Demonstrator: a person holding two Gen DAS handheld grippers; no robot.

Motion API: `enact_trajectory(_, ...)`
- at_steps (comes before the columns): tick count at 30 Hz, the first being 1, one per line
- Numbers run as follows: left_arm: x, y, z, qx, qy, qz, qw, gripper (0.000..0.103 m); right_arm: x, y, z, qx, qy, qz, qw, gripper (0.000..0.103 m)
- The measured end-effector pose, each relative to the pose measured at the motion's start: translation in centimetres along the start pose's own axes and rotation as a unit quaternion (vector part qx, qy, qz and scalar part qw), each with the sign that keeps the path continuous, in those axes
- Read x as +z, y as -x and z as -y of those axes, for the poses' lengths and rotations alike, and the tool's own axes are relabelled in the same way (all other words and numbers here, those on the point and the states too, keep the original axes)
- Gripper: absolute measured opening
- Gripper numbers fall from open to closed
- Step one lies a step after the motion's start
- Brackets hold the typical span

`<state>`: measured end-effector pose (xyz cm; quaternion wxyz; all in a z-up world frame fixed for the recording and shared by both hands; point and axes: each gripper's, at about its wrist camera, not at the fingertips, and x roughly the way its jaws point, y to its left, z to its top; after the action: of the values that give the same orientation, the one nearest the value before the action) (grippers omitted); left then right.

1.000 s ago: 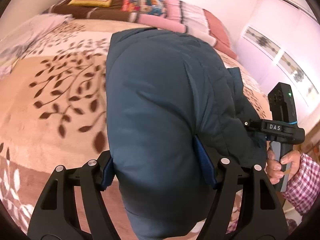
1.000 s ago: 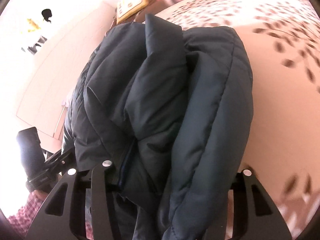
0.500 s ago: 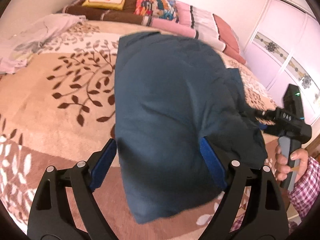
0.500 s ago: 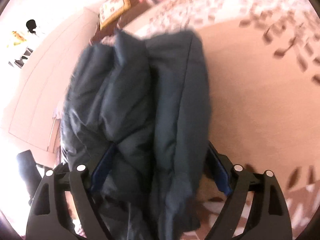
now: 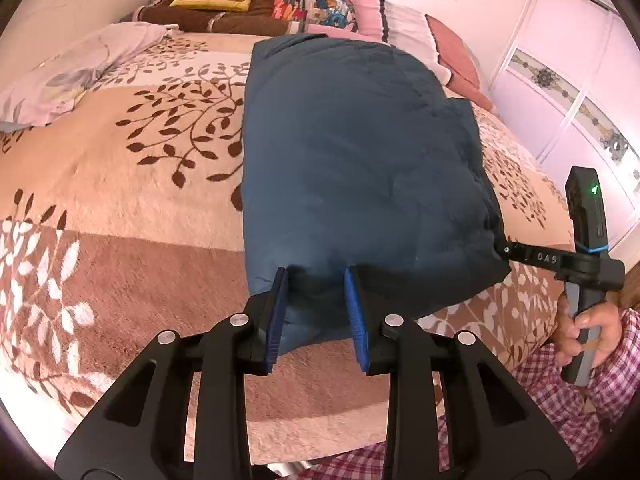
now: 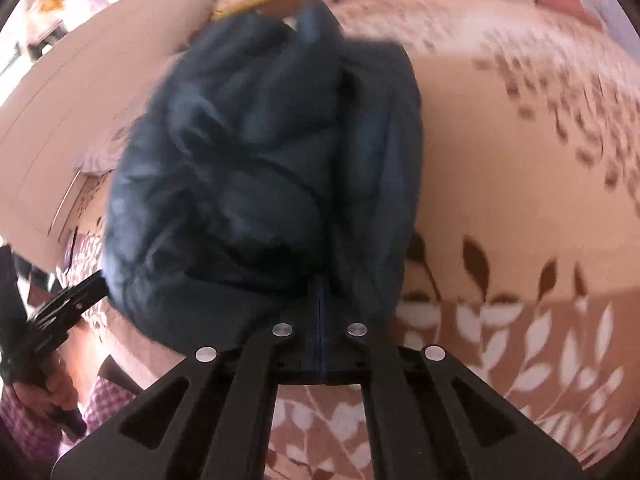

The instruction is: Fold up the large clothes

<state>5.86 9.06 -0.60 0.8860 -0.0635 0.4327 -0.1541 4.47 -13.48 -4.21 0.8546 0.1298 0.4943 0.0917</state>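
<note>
While the big blue coat point(image 5: 360, 184) lies folded in a puffy bundle in the middle of the left wrist view, the left gripper point(image 5: 316, 312) has its near edge between its blue pads point(image 5: 354, 312). Its jaws are closing, and the pads already press on a bunched bit of the coat at the bottom middle of the frame.

At the right edge of that view, a hand point(image 5: 588, 332) in a checked sleeve point(image 5: 592, 392) holds the right gripper point(image 6: 320, 312), whose tip goes in at the coat's right side. From the right wrist view, which is blurry, those jaws are squeezed all the way together at the bottom middle, and the coat's dark fabric comes down right to where they meet. I cannot tell if they pinch any cloth.

Under the coat is a soft tan blanket point(image 5: 120, 200) with brown leaf shapes. Colourful pillows point(image 5: 316, 4) sit along the top of the frame, and a pale cloth point(image 5: 76, 72) lies crumpled at the upper left.
</note>
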Motion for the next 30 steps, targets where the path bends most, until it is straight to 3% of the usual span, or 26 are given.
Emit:
enact_trajectory(6, -0.1, 0.5, 0.1, 0.016, 0.026, -0.004, 0.9995, 0.029, -0.1, -0.8, -0.6, -0.028, 0.016, -0.005, 0.999, 0.0)
enact_trajectory(7, -0.3, 0.8, 0.2, 0.022, 0.033, -0.007, 0.9992, 0.031, 0.1, -0.9, -0.6, -0.03, 0.015, -0.009, 0.999, 0.0)
enact_trajectory(10, -1.1, 1.8, 0.6, 0.038, 0.042, -0.012, 0.9983, 0.052, 0.7, -0.5, -0.7, -0.033, 0.012, -0.013, 0.999, 0.0)
enact_trajectory(14, -2.3, 3.3, 1.7, 0.052, 0.036, -0.011, 0.9979, 0.061, -0.1, 2.2, -2.2, -0.045, 0.019, 0.017, 0.999, 0.0)
enact_trajectory(17, -3.1, 3.9, 2.5, 0.059, 0.036, -0.016, 0.9975, 0.062, -1.7, 5.0, -3.8, -0.052, 0.041, 0.041, 0.997, 0.008)
enact_trajectory(19, -3.8, 3.9, 3.0, 0.067, 0.036, -0.019, 0.997, 0.063, -3.2, 6.0, -4.6, -0.058, 0.056, 0.049, 0.995, 0.038)
enact_trajectory(21, -4.4, 3.7, 3.6, 0.075, 0.03, -0.025, 0.9964, 0.063, -5.3, 6.8, -5.5, -0.075, 0.076, 0.059, 0.993, 0.057)
enact_trajectory(26, -5.5, 3.2, 4.9, 0.106, 0.01, -0.037, 0.9937, 0.063, -9.5, 5.4, -6.1, -0.12, 0.126, 0.043, 0.984, 0.057)
enact_trajectory(30, -6.5, 2.7, 5.6, 0.113, 0.007, -0.053, 0.9922, 0.063, -11.1, 3.9, -5.7, -0.114, 0.114, 0.015, 0.987, 0.057)
